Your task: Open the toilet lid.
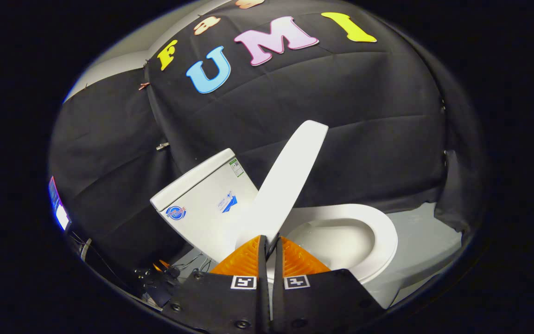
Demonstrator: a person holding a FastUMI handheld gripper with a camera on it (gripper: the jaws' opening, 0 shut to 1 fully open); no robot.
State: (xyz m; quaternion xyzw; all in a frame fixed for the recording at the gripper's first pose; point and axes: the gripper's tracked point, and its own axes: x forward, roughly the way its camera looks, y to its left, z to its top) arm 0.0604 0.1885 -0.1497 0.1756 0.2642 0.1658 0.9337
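The gripper [271,241] has its two fingers nearly closed, clamping the lower edge of the smooth white plastic toilet lid [285,181] between them. The lid is raised, tilted up and away from the fingers. Just beyond them, the white oval seat ring [383,232] lies flat around the open bowl [341,243]. Behind the lid, the white ceramic tank [202,204] carries small stickers; their print is too small to read.
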